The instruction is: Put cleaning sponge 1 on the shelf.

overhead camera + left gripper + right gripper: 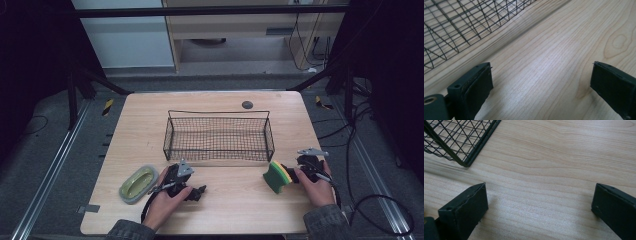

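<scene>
A green and yellow sponge (277, 176) stands on the wooden table (235, 205), just in front of the basket's right end. My right gripper (299, 169) is right beside it, held in a hand at the table's right side. In the right gripper view its jaws (540, 205) stand wide open over bare wood, with nothing between them. My left gripper (196, 192) lies low near the front left, held in the other hand. It (541, 82) is open as well, over bare wood.
A black wire basket (219, 113) sits mid-table; its mesh wall (454, 27) and a corner (465, 163) lie close to both grippers. A grey oval dish with a green inside (138, 184) rests at the front left. A dark round disc (247, 104) lies behind the basket.
</scene>
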Action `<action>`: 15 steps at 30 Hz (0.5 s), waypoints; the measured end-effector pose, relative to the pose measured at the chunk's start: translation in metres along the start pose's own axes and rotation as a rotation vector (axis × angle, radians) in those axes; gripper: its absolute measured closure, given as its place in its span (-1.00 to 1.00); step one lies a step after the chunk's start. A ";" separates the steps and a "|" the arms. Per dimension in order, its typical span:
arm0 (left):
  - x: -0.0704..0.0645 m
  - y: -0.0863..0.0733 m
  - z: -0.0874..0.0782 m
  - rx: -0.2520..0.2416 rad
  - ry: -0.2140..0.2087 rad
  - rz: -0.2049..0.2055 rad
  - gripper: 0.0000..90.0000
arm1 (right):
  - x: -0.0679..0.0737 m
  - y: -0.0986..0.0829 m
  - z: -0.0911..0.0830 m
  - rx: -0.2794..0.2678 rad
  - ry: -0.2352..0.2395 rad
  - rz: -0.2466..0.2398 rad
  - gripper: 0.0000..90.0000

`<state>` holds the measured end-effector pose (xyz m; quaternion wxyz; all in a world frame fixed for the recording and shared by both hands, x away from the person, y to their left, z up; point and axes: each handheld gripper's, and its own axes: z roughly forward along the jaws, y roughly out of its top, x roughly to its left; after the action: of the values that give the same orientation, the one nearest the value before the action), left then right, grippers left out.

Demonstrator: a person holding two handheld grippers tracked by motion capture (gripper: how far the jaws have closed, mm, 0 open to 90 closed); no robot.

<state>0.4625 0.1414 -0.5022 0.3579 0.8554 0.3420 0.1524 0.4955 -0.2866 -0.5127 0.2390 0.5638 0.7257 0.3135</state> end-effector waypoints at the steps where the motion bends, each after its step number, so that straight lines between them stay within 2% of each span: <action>1: -0.001 0.000 -0.001 -0.001 0.001 0.002 -0.93 | 0.000 0.000 0.000 0.000 0.000 0.000 -0.98; 4: 0.000 0.000 -0.005 -0.007 -0.004 0.001 -0.92 | 0.000 0.000 0.000 0.001 -0.003 -0.001 -0.99; 8: 0.003 0.001 -0.015 -0.011 -0.014 0.022 -0.87 | 0.001 0.000 0.001 0.002 -0.014 0.006 -0.99; 12: 0.006 0.001 -0.027 -0.047 -0.001 0.011 -0.86 | 0.003 0.001 0.001 0.003 -0.025 0.017 -0.99; 15: 0.012 0.005 -0.042 -0.094 0.008 -0.005 -0.86 | 0.003 0.001 0.001 0.004 -0.026 0.021 -0.99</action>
<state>0.4522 0.1688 -0.4695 0.3965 0.8363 0.3379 0.1708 0.4961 -0.2832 -0.5127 0.2438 0.5760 0.7173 0.3072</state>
